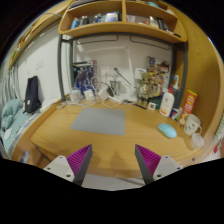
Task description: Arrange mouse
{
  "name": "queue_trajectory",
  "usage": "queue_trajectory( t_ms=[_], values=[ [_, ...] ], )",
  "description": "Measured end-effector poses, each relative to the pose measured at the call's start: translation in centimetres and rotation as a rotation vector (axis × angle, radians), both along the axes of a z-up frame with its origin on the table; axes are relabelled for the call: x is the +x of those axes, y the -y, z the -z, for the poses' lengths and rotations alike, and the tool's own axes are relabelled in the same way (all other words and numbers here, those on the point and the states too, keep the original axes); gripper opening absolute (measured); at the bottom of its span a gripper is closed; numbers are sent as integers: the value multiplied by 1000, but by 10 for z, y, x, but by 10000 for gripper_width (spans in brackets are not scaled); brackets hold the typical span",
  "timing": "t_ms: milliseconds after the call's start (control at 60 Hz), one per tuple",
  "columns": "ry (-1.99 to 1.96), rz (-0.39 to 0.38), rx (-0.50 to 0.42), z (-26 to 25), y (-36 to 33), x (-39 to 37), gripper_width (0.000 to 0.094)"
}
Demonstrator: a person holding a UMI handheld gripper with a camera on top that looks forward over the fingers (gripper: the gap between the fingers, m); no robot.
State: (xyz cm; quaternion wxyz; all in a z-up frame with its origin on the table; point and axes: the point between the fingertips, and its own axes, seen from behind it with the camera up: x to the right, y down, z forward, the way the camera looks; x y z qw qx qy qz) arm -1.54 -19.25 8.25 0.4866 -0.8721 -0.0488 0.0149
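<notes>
A wooden tabletop (70, 138) fills the middle of the view, broad and light brown, running from the near edge out to a white wall. Above it, at about twelve o'clock, a wooden shelf (120, 28) spans the wall, loaded with books and small things too small to tell apart. On the tabletop, just ahead of the claw and a little toward eleven o'clock, lies a flat grey mouse mat (100, 120), nothing resting on it. At roughly nine o'clock a dark bag or garment (33, 94) hangs near the tabletop's far left side. At two o'clock from the mat, along the right edge, stand a white bottle (167, 102) and an orange box (189, 101), close together among other clutter. The mouse (167, 130), pale blue, sits on the bare wood at about three o'clock from the mat, well apart from it and beyond the right finger. The claw (114, 162) is spread wide, nothing between its fingers, the purple pads (79, 161) facing each other over the near edge of the tabletop.
</notes>
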Motion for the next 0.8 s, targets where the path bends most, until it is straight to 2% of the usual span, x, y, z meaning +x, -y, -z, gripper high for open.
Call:
queue_trajectory(
  t_ms=[100, 117, 200, 417, 550, 800],
  values=[
    [24, 63, -44, 20, 5, 52, 864],
    [32, 70, -46, 8, 9, 27, 864],
    [54, 121, -75, 39, 5, 106, 863],
    [87, 208, -112, 61, -21, 202, 861],
    [95, 220, -130, 69, -53, 239, 854],
    [83, 162, -156, 81, -120, 269, 854]
  ],
)
